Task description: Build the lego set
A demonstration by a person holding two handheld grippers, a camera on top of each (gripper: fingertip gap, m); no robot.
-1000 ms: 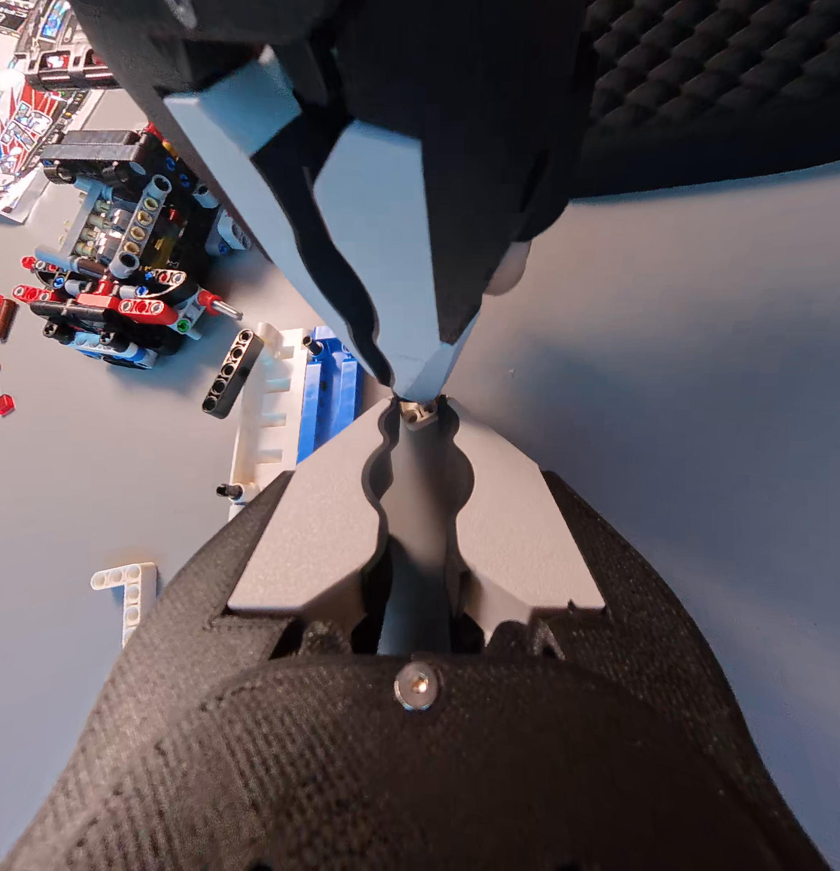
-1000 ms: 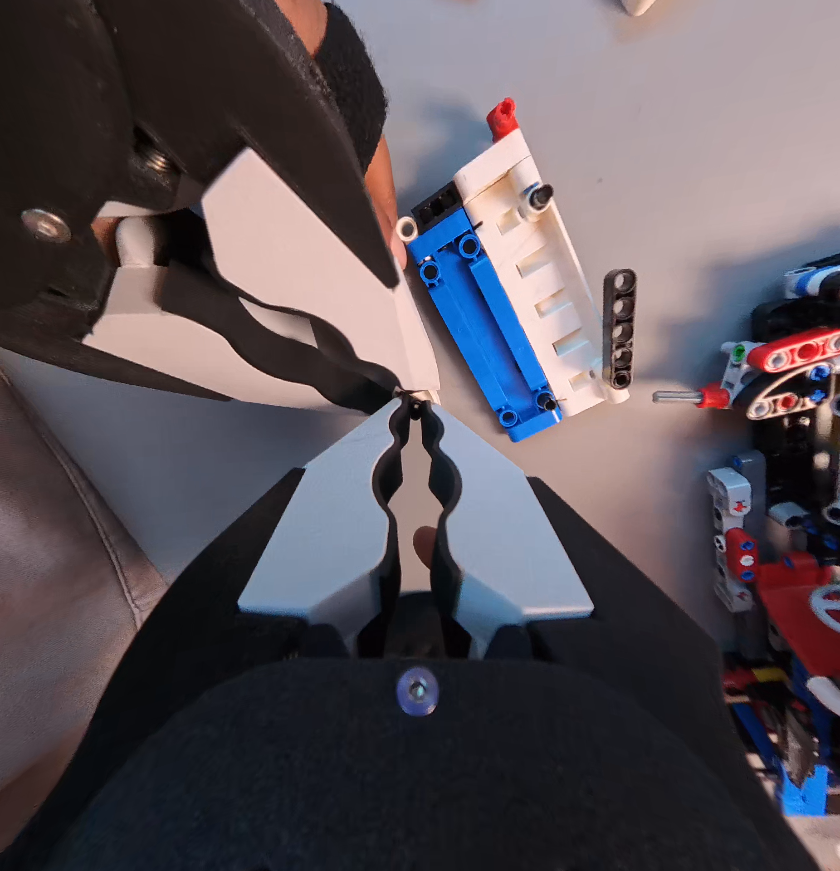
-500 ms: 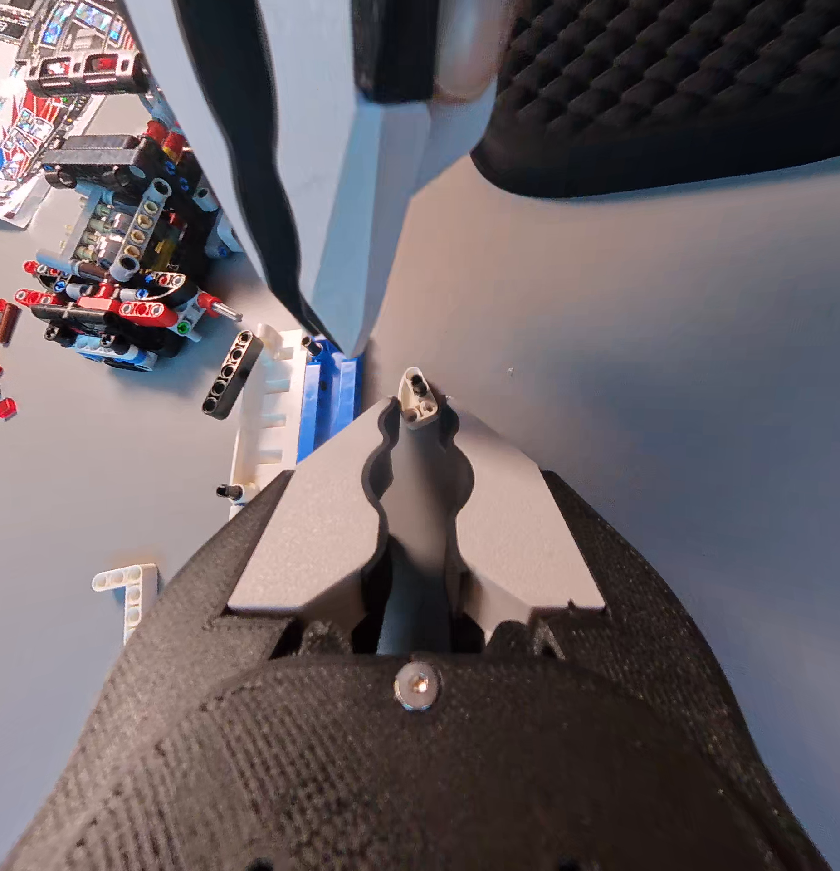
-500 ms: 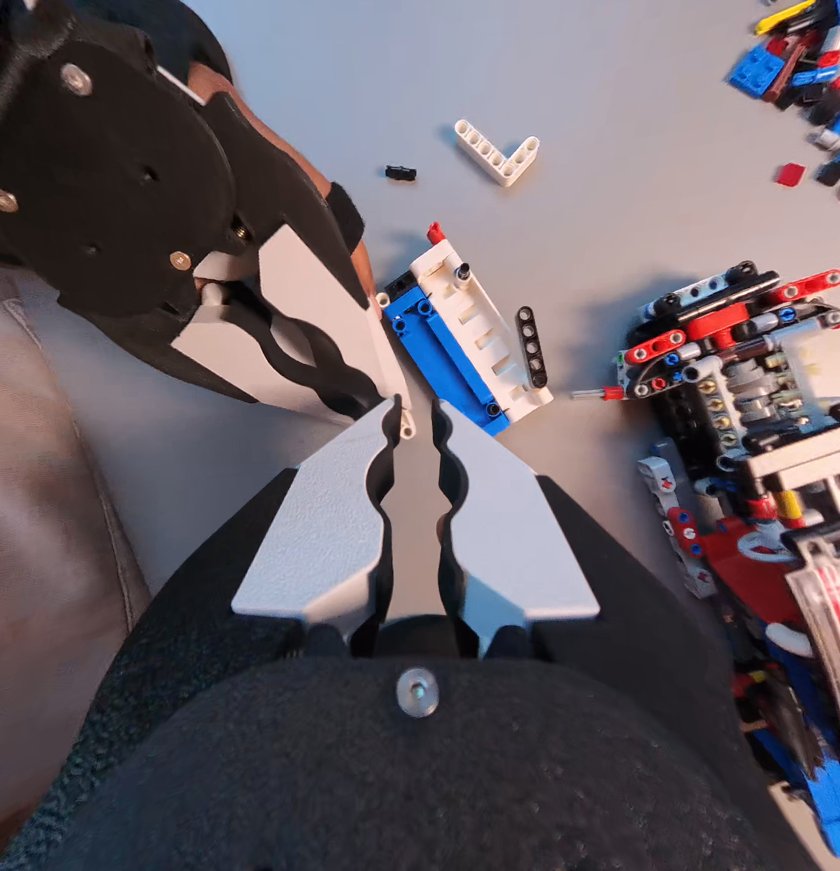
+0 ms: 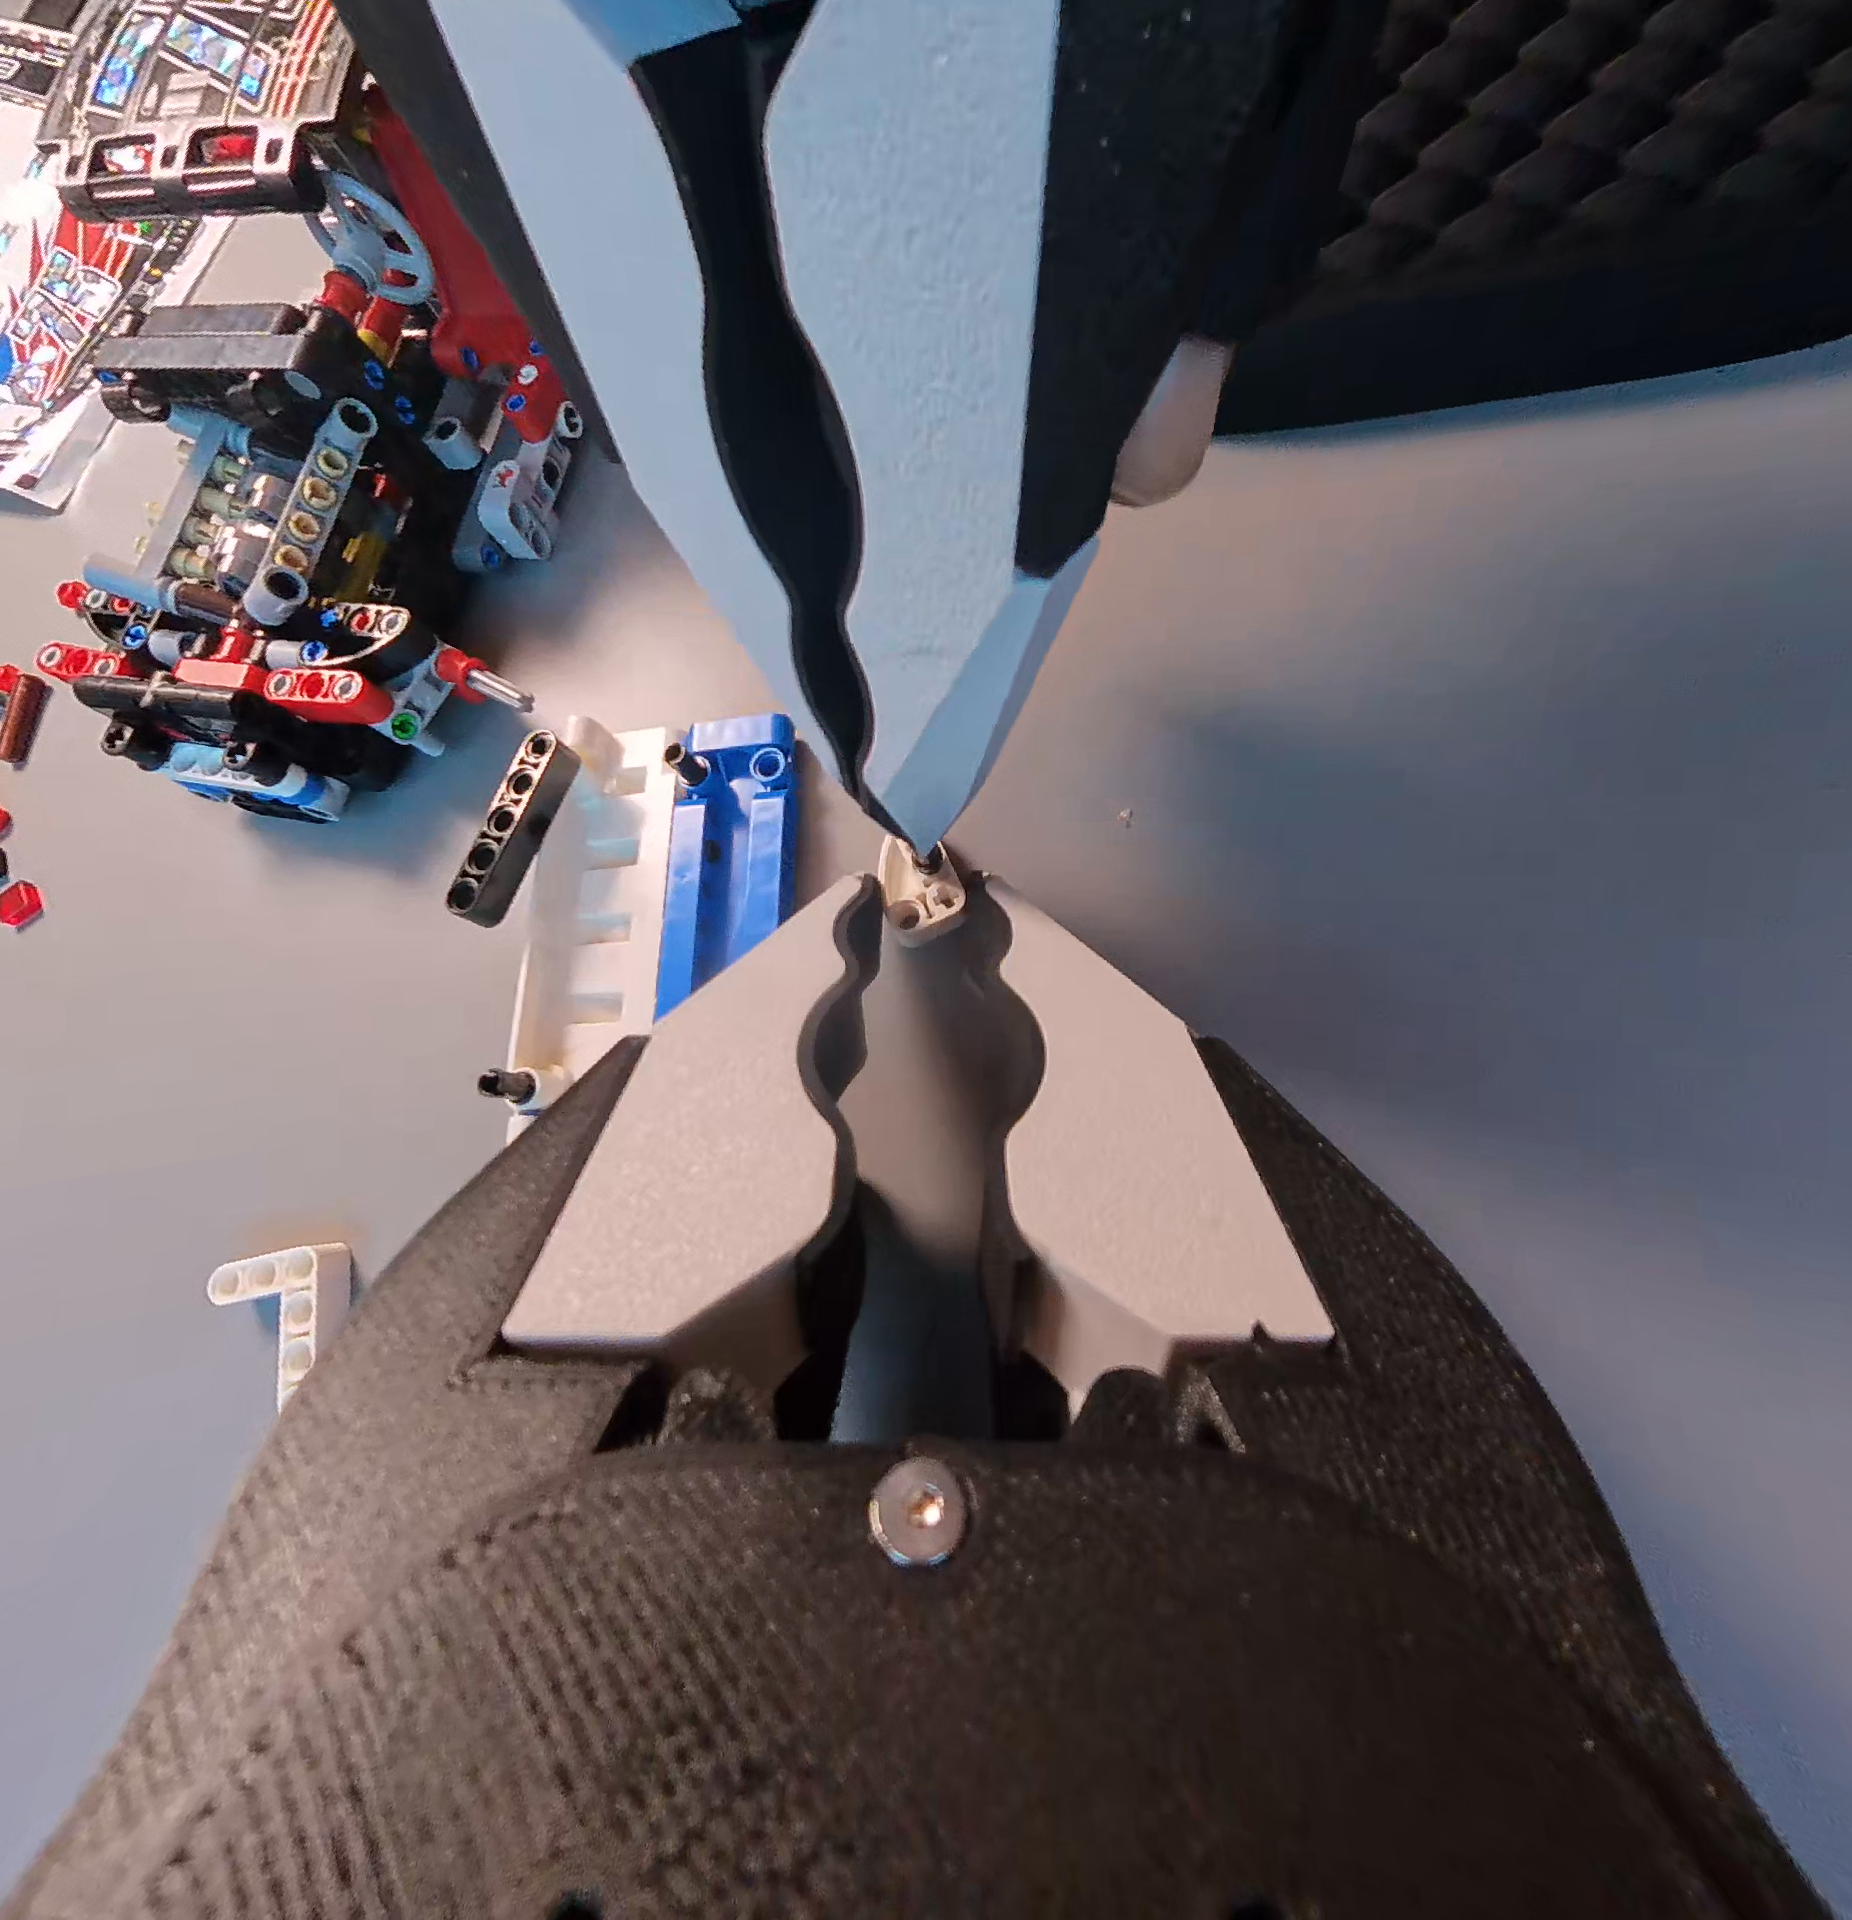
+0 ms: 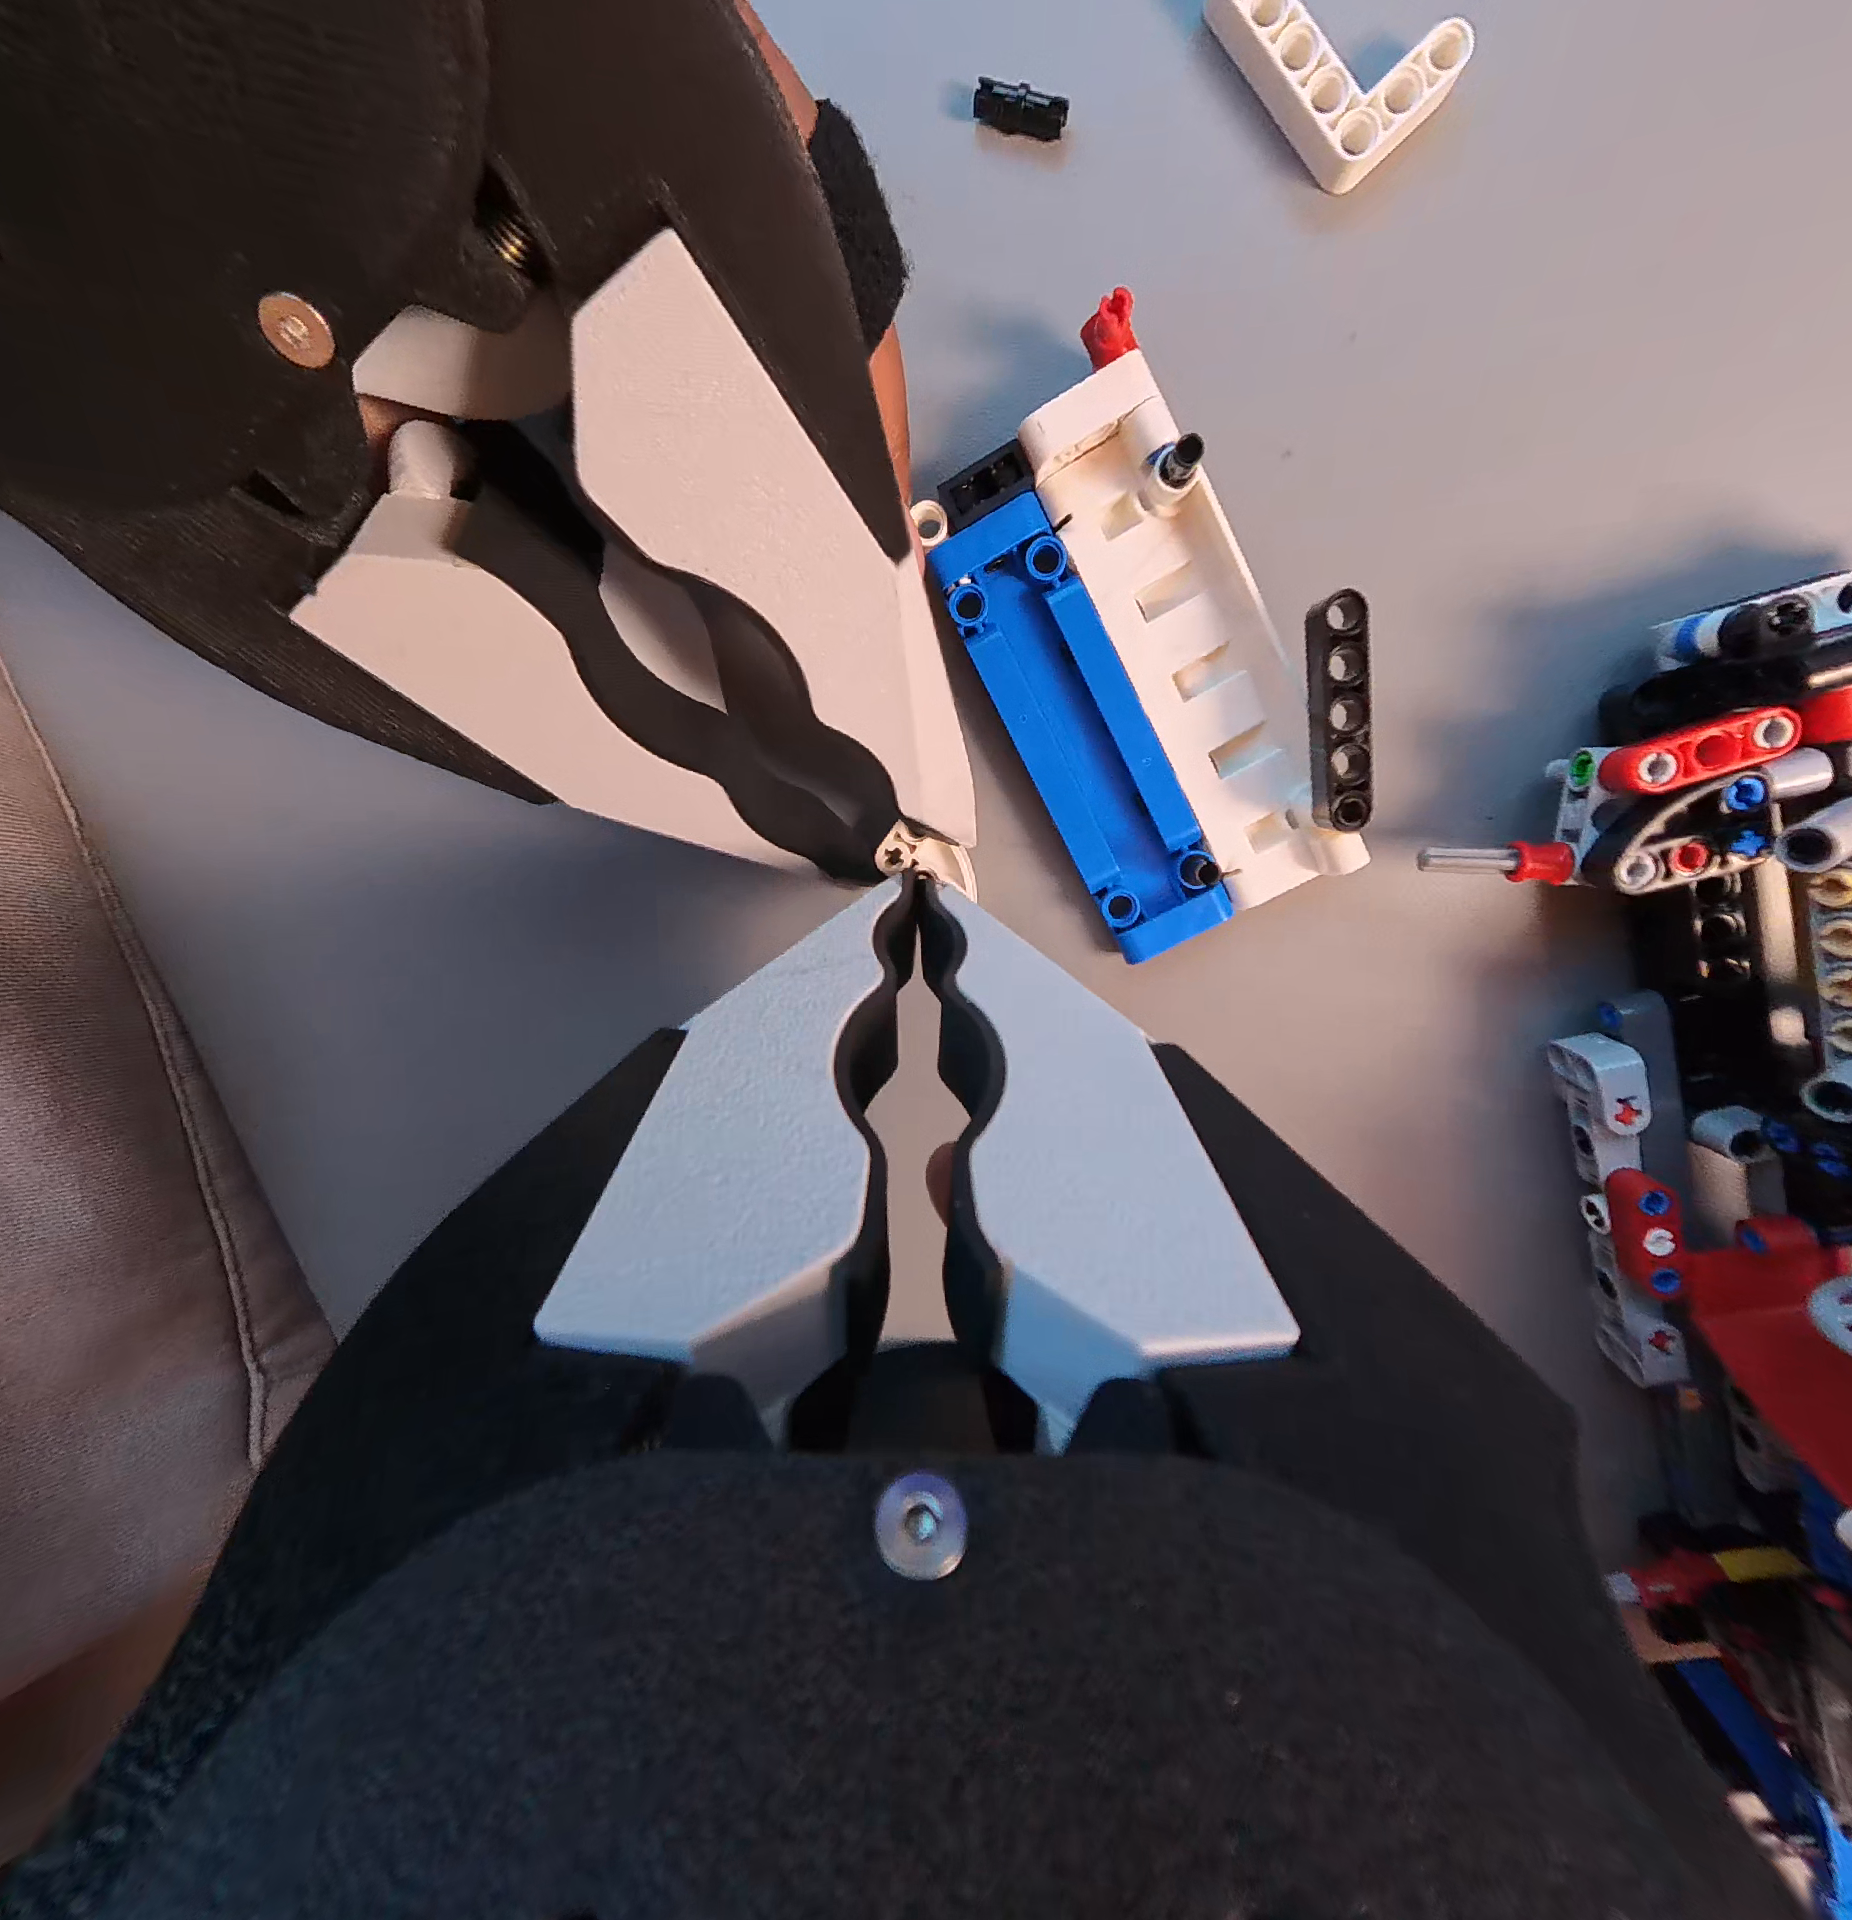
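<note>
My left gripper [image 5: 924, 883] is shut on a small light-grey connector [image 5: 922, 899] and holds it above the grey table. A black pin [image 5: 932, 858] sticks out of the connector. My right gripper [image 6: 917, 883] is shut, and its tips touch the pin end of the connector [image 6: 906, 847]; I cannot tell if they grip the pin. In the left wrist view the right gripper [image 5: 906, 831] comes down from the top. In the right wrist view the left gripper [image 6: 880, 852] reaches in from the upper left.
A blue-and-white panel assembly [image 6: 1088, 727] and a black five-hole beam [image 6: 1337, 712] lie just beyond the grippers. The partly built truck [image 6: 1753, 935] stands at the right. A white L-beam [image 6: 1337, 94] and a loose black pin [image 6: 1021, 104] lie farther off. The booklet [image 5: 28, 260] lies beyond the truck. Less than 4 cm separates the two grippers' tips.
The right gripper opened and pulled back half a second ago. It has now shut and come back with its tips at the connector in my left gripper.
</note>
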